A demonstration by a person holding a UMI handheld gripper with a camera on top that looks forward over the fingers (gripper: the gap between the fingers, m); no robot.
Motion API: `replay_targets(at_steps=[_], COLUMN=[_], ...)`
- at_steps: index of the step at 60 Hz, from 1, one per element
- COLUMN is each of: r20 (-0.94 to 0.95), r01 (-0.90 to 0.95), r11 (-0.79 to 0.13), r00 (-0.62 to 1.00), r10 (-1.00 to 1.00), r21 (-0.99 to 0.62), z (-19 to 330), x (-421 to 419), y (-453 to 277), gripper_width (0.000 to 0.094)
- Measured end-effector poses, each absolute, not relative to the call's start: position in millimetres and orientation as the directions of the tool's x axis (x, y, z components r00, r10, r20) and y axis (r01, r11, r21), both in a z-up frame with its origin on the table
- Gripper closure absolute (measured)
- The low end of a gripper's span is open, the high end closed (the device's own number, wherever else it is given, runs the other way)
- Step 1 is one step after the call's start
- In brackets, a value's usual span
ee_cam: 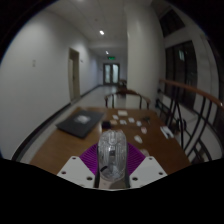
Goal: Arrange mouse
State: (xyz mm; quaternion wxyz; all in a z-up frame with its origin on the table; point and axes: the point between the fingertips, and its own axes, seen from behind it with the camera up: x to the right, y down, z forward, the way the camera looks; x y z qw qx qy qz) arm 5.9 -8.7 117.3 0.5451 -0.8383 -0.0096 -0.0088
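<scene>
A clear, translucent mouse [111, 155] stands on end between my two fingers, held above the wooden table [60, 145]. The gripper [111, 163] is shut on it: the purple pads [92, 158] press on its left and right sides. The mouse's lower part is hidden by the gripper body. The table stretches away beyond the fingers.
A dark flat laptop or case [77, 125] lies on the table to the left, beyond the fingers. Several small white items [125, 119] lie scattered further along the table. A chair [172, 128] stands at the right side. A corridor with doors [111, 72] lies beyond.
</scene>
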Motion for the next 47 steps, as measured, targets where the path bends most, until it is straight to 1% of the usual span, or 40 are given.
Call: replay_targets(at_steps=[5, 6, 7, 10, 16, 17, 19, 20, 26, 28, 29, 30, 33, 39, 47], r20=[-0.01, -0.012, -0.012, -0.011, -0.015, -0.019, -0.015, -0.01, -0.03, -0.05, -0.061, -0.071, -0.093, -0.106, -0.123], r01=[-0.026, -0.028, -0.03, -0.032, -0.035, -0.039, -0.04, -0.038, -0.033, -0.04, -0.044, -0.046, -0.048, -0.038, -0.055], r11=[-0.525, -0.537, -0.555, -0.587, -0.638, -0.624, -0.62, -0.627, -0.663, -0.678, -0.68, -0.678, -0.656, -0.629, -0.62], r00=[0.999, 0.999, 0.999, 0.999, 0.999, 0.999, 0.999, 0.999, 0.999, 0.999, 0.998, 0.997, 0.995, 0.992, 0.99], r10=[-0.033, -0.034, -0.036, -0.039, -0.037, -0.039, -0.046, -0.048, -0.015, -0.005, 0.001, 0.008, 0.034, 0.072, 0.068], r21=[-0.851, -0.843, -0.831, -0.809, -0.769, -0.78, -0.783, -0.778, -0.748, -0.734, -0.731, -0.734, -0.753, -0.777, -0.783], z=[51, 34, 30, 12, -17, -14, -14, -16, -15, -12, -9, -4, 13, 40, 55], x=[23, 28, 29, 28, 27, 28, 30, 32, 31, 31, 31, 31, 34, 50, 92], y=[-9, -25, -12, -9, -14, -11, -11, -12, -20, -27, -31, -37, -49, -86, -137], gripper_width=[0.0598, 0.0597, 0.06, 0.0599, 0.059, 0.0586, 0.0536, 0.05, 0.0394, 0.032, 0.0241, 0.0215, 0.0059, 0.0082, 0.0081])
